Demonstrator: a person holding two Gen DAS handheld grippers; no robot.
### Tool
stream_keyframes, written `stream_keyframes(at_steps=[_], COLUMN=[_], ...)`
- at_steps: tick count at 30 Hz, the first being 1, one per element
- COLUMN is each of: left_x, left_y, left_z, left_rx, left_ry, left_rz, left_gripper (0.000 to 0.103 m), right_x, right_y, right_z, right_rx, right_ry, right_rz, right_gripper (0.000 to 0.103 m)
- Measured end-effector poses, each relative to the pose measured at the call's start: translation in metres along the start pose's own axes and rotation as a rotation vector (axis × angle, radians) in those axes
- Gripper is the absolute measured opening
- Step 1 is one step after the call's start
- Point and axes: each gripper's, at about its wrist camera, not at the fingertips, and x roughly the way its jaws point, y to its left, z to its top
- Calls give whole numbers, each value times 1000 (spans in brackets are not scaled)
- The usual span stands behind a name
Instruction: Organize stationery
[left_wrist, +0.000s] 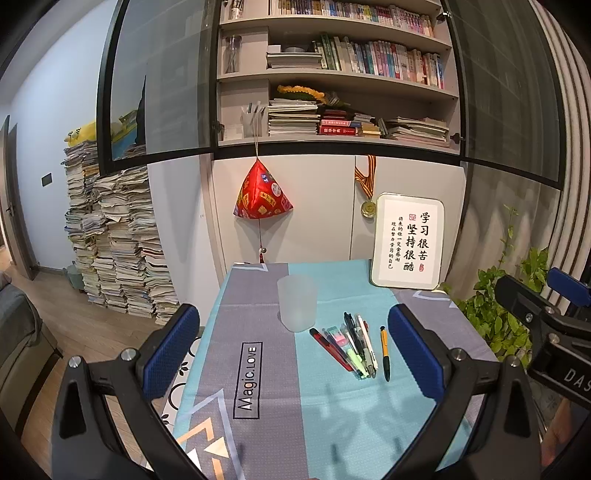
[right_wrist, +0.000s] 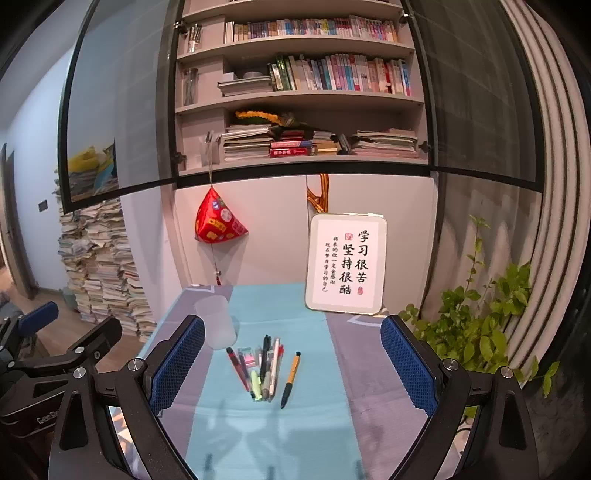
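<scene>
Both grippers, left gripper (left_wrist: 291, 343) and right gripper (right_wrist: 291, 358), hang wide-jawed and empty; the lone yellow pen (right_wrist: 290, 378) offers the cleanest first pick for the frosted cup (right_wrist: 216, 321).

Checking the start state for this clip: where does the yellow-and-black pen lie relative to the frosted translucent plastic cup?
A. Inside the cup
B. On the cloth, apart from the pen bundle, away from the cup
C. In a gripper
B: the yellow-and-black pen lies flat on the tablecloth, apart from the pen bundle; the frosted translucent plastic cup stands upright beyond it.
</scene>
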Motion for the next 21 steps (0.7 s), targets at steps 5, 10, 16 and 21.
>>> stream_keyframes(at_steps=[5,10,16,21], left_x=[2,3,4,5], left_y=[-1,-2,-4,-5], left_z=[-1,-2,-4,-5], left_rx=[0,3,6,2], left_ry=[3,7,5,7], left_rz=[0,0,-3,-5], left_gripper=[102,102,102,102], right_x=[1,0,2,3], right_y=[-3,-2,-2,-3], right_z=[1,-3,-4,-4], right_rx=[5,5,5,5], right_ry=[10,14,24,25], right_rz=[14,20,21,22], right_gripper=[96,96,96,96])
